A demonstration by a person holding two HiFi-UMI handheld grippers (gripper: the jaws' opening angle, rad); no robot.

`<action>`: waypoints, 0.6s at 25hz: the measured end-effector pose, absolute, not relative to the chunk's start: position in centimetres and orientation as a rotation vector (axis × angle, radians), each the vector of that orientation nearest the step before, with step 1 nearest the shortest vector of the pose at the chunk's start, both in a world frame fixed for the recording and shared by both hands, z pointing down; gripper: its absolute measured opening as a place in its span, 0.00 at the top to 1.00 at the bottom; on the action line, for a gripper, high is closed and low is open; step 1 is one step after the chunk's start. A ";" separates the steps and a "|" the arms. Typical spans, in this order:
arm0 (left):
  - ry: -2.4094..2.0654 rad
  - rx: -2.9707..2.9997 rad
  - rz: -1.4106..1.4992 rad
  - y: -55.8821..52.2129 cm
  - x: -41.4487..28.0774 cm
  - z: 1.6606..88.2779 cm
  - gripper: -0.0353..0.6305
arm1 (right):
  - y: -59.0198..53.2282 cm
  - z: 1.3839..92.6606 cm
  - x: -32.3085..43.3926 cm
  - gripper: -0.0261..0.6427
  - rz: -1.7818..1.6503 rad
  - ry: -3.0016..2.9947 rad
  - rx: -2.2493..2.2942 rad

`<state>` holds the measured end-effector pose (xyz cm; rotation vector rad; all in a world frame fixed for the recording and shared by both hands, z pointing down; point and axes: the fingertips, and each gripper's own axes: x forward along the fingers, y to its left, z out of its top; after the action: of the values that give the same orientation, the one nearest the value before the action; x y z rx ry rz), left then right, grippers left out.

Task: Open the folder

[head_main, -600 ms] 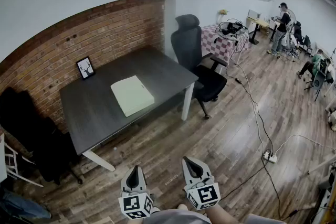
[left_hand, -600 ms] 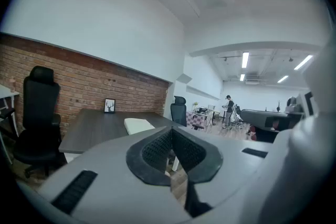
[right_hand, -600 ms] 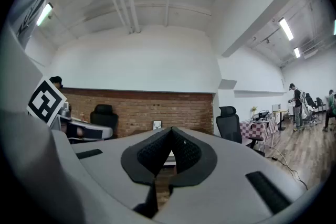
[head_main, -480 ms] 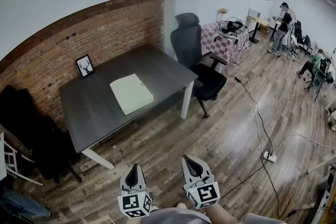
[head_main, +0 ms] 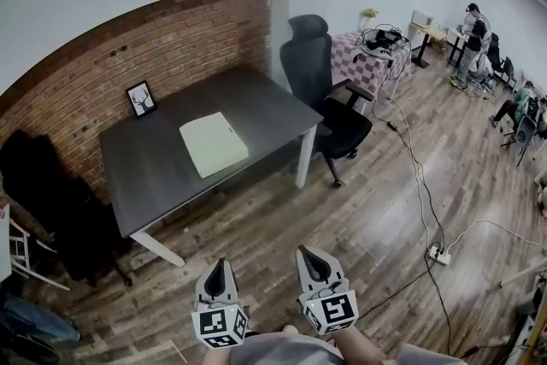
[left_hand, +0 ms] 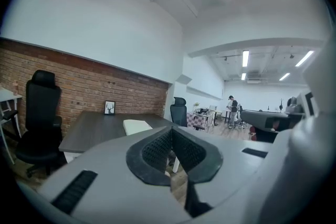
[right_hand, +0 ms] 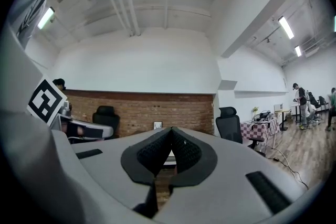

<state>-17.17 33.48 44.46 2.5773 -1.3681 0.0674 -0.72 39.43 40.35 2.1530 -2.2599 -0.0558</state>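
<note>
A pale green folder (head_main: 214, 144) lies closed and flat on the dark desk (head_main: 158, 175) by the brick wall; the left gripper view shows the folder (left_hand: 136, 126) far off on the desk top. Both grippers are held low at the bottom of the head view, well short of the desk, over the wooden floor. My left gripper (head_main: 216, 270) is shut with nothing in it, and its jaws meet in the left gripper view (left_hand: 171, 131). My right gripper (head_main: 308, 256) is shut and empty too, jaws together in the right gripper view (right_hand: 170, 135).
A small framed picture (head_main: 141, 99) stands at the desk's back edge. A black office chair (head_main: 325, 98) is at the desk's right end, another dark chair (head_main: 51, 209) at its left. Cables and a power strip (head_main: 439, 253) lie on the floor to the right. People stand far back right.
The view has shifted slightly; the desk and folder sit a little higher in frame. Both grippers stay shut and side by side at the bottom.
</note>
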 end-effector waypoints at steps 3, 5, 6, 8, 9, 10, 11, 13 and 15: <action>-1.377 2.575 0.075 34.3 -16.2 44.7 0.94 | 40.1 40.8 0.1 0.96 -0.070 -2.270 2.133; -1.379 2.571 0.083 34.9 -15.7 44.9 0.94 | 40.5 41.0 0.6 0.96 -0.064 -2.275 2.124; -1.381 2.568 0.087 35.1 -15.4 45.0 0.94 | 40.8 41.1 0.9 0.96 -0.058 -2.275 2.122; -1.384 2.565 0.093 35.5 -14.8 45.1 0.94 | 41.1 41.2 1.6 0.96 -0.050 -2.273 2.121; -1.384 2.568 0.094 35.7 -14.4 45.1 0.94 | 41.2 41.2 2.0 0.96 -0.049 -2.275 2.122; -1.384 2.571 0.096 35.8 -14.0 45.0 0.94 | 41.3 41.3 2.4 0.96 -0.048 -2.277 2.124; -1.384 2.576 0.099 35.9 -13.7 44.9 0.94 | 41.4 41.3 2.7 0.96 -0.049 -2.279 2.125; -1.387 2.583 0.102 36.2 -13.3 44.7 0.94 | 41.7 41.3 3.1 0.96 -0.051 -2.280 2.128; -1.391 2.588 0.105 36.3 -13.0 44.5 0.94 | 41.9 41.4 3.5 0.96 -0.043 -2.284 2.133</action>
<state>-12.97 36.30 44.52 2.5883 -1.3907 0.1053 3.48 41.91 41.36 2.1329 -2.2836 -0.0434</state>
